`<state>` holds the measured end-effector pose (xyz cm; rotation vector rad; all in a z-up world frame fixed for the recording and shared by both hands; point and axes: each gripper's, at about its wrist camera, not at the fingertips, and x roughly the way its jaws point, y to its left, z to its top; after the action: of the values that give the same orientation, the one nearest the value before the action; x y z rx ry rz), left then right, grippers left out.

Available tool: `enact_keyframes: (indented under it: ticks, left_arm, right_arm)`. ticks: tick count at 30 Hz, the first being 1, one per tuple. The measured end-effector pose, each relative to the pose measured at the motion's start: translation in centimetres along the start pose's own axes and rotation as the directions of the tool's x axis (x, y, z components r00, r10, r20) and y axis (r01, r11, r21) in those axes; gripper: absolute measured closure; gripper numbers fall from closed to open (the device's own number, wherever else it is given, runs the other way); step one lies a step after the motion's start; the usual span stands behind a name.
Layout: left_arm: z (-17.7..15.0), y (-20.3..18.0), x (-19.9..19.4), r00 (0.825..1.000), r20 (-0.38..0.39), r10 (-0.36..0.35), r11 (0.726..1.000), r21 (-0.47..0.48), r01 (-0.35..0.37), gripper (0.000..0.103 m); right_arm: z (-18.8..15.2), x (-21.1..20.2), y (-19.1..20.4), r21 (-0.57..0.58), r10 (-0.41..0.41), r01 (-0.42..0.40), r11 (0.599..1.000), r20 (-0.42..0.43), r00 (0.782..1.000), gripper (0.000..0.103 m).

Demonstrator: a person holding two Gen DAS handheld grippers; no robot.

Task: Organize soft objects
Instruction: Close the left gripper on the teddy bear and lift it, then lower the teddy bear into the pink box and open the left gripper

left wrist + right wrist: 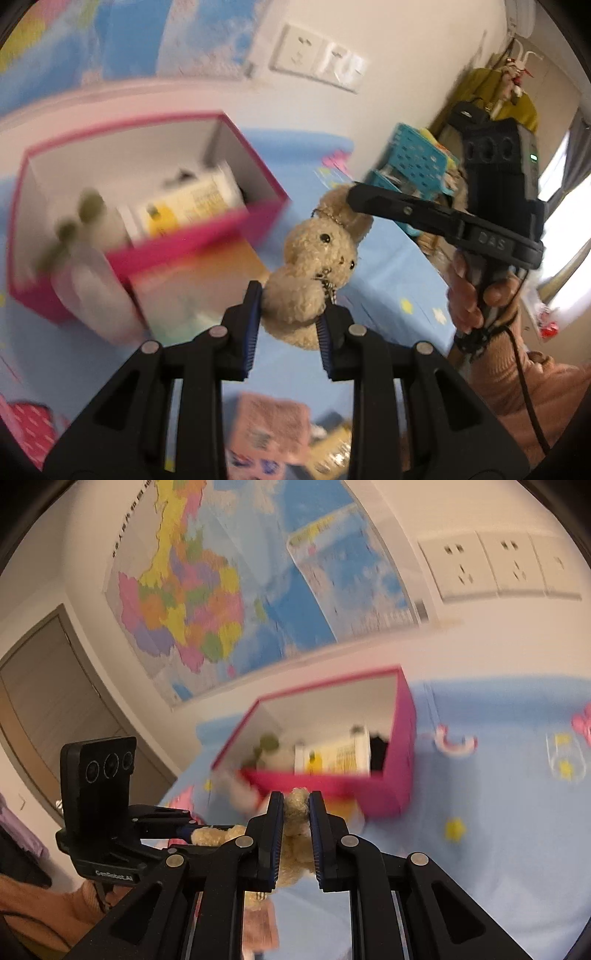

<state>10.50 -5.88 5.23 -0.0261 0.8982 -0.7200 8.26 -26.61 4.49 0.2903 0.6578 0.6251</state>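
A beige plush bunny (317,254) hangs in the air between both grippers, above the blue patterned cloth. My left gripper (290,314) is shut on its body. My right gripper (295,812) is shut on its ears (295,805); in the left wrist view that gripper (354,195) reaches in from the right onto the ears. A pink box (199,236) with white inner walls stands just beyond, holding a yellow-and-white packet (192,203) and a green-and-white soft toy (85,221). The box also shows in the right wrist view (402,746).
A pink cloth (273,424) lies on the blue tablecloth (498,830) below the left gripper. Teal baskets (417,162) stand at the far right. A wall with sockets (498,565) and a map (192,590) is behind the box.
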Motion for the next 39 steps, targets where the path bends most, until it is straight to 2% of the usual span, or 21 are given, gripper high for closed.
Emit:
enact_keyframes:
  ticks: [5, 8, 14, 16, 18, 19, 20, 22, 26, 28, 31, 35, 39]
  left_arm:
    - [4.2, 2.0, 0.5, 0.996, 0.018, 0.083, 0.996, -0.025, -0.082, 0.073]
    - [6.3, 4.1, 1.7, 0.996, -0.005, 0.086, 0.994, -0.066, -0.087, 0.073]
    - [8.8, 6.3, 4.2, 0.985, -0.039, 0.168, 0.98, -0.098, -0.172, 0.073]
    - [8.9, 7.0, 4.8, 0.98, -0.056, 0.19, 0.975, -0.106, -0.195, 0.073]
    - [8.8, 7.3, 4.8, 0.981, -0.055, 0.188, 0.976, -0.105, -0.193, 0.073]
    - [8.6, 7.3, 4.5, 0.981, -0.053, 0.188, 0.975, -0.107, -0.192, 0.073]
    - [8.6, 7.4, 4.4, 0.981, -0.047, 0.188, 0.976, -0.105, -0.192, 0.073]
    - [8.3, 7.2, 4.0, 0.98, -0.045, 0.193, 0.976, -0.091, -0.196, 0.071]
    - [7.1, 6.5, 3.0, 0.979, -0.043, 0.198, 0.979, -0.037, -0.2, 0.054]
    - [6.6, 6.2, 2.6, 0.98, -0.046, 0.196, 0.98, -0.017, -0.197, 0.054]
    - [5.9, 5.6, 2.2, 0.986, -0.063, 0.154, 0.988, 0.016, -0.153, 0.048]
    - [5.2, 4.7, 2.9, 0.971, -0.077, 0.226, 0.971, 0.095, -0.218, 0.048]
    - [5.6, 5.7, 2.8, 0.97, -0.076, 0.231, 0.972, 0.071, -0.225, 0.048]
  right_arm:
    - [4.0, 2.7, -0.1, -0.016, 0.013, -0.012, 1.0, 0.035, 0.999, 0.09]
    - [5.9, 4.6, 0.1, -0.039, -0.003, 0.004, 0.999, 0.037, 0.999, 0.091]
    - [8.1, 9.2, -1.5, -0.005, -0.029, 0.029, 1.0, -0.026, 0.999, 0.091]
    - [7.7, 9.8, -1.8, 0.001, -0.036, 0.036, 0.999, -0.055, 0.998, 0.088]
    - [7.0, 10.5, -2.0, -0.013, -0.057, 0.056, 0.998, -0.104, 0.993, 0.076]
    - [6.6, 10.8, -2.1, -0.018, -0.068, 0.066, 0.998, -0.128, 0.989, 0.058]
    - [6.3, 11.1, -2.2, -0.023, -0.077, 0.075, 0.997, -0.152, 0.985, 0.046]
    - [5.6, 11.9, -2.3, -0.036, -0.08, 0.075, 0.997, -0.205, 0.975, 0.044]
    - [4.4, 12.1, -2.4, -0.062, -0.078, 0.065, 0.996, -0.246, 0.966, 0.044]
    - [3.9, 12.0, -2.5, -0.066, -0.064, 0.049, 0.997, -0.262, 0.963, 0.043]
    - [3.3, 12.0, -2.4, -0.092, -0.076, 0.052, 0.994, -0.281, 0.957, 0.041]
    - [2.9, 12.4, -2.0, -0.118, -0.09, 0.059, 0.991, -0.282, 0.955, 0.041]
    - [3.1, 12.5, -1.2, -0.134, -0.073, 0.037, 0.99, -0.273, 0.959, 0.041]
